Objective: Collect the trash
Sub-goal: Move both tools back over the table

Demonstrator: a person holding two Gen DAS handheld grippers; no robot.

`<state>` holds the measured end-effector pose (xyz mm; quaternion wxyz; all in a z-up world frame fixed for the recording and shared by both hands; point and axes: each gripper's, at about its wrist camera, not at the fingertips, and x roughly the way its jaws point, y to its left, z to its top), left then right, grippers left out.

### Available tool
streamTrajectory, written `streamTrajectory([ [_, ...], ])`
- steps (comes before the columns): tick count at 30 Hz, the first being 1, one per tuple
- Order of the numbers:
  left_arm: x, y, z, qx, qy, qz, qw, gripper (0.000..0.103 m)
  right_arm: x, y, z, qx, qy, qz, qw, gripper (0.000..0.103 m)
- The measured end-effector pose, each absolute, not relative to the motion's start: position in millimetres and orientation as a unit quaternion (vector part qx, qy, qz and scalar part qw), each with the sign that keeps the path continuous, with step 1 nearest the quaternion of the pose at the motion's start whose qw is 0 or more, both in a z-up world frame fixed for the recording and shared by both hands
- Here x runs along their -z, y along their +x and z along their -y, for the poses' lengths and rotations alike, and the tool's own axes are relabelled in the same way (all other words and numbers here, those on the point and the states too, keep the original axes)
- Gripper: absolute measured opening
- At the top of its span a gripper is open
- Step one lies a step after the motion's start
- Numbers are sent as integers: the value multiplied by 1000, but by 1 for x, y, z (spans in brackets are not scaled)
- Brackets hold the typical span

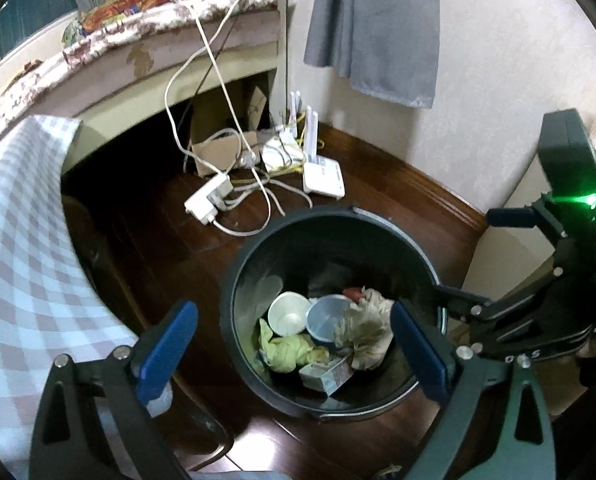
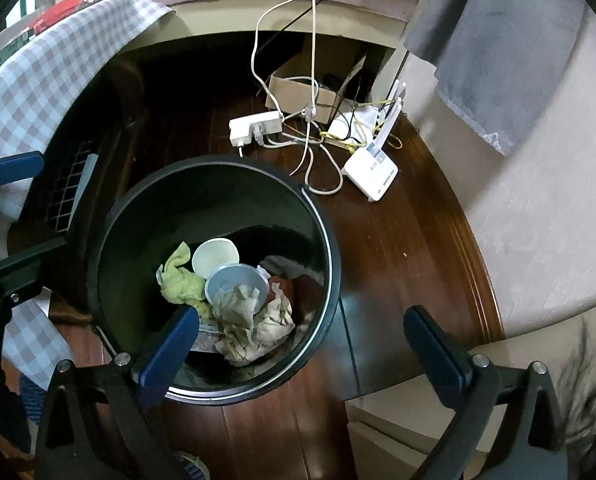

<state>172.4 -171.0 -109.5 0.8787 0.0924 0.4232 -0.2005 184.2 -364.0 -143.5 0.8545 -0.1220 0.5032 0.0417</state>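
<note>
The trash sits in a heap at the bottom of a round black bin (image 1: 233, 312) that stands on the dark wooden floor (image 2: 398, 248). In the heap are a white paper cup (image 1: 286, 314), a clear plastic cup (image 1: 325, 318) lying against it, a crumpled yellow-green wrapper (image 1: 287, 350) to the left, a wad of crumpled beige paper (image 2: 253, 320) on the right, a small flat carton (image 1: 326, 374) at the near side and something dark red (image 2: 283, 288) at the far right of the pile.

The left gripper (image 1: 293, 350) hangs above the near edge of the bin with its blue pads spread wide and nothing between them. The right gripper (image 2: 302, 354) hangs over the near right part of the rim, spread just as wide and holding nothing; in the left wrist view its black frame reaches in from the right.

Beyond the bin, on the floor, lie a white power strip (image 2: 254, 125) with tangled white cables (image 2: 310, 148), a white router (image 2: 370, 172) with upright antennas, and an open cardboard box (image 2: 293, 92). On the left a cloth in a grey and white check (image 1: 21, 240) hangs down. Behind stands a desk (image 1: 169, 60) with a floral cover on top. A grey fabric (image 1: 372, 28) hangs against the pale patterned wall (image 1: 506, 80) on the right.
</note>
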Motion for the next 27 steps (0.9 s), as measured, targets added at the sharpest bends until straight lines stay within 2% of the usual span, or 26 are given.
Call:
streamTrajectory([
  [27,41,157,135,173,75,-353,916,99,56,176,348,-43,-75,-418,904,103],
])
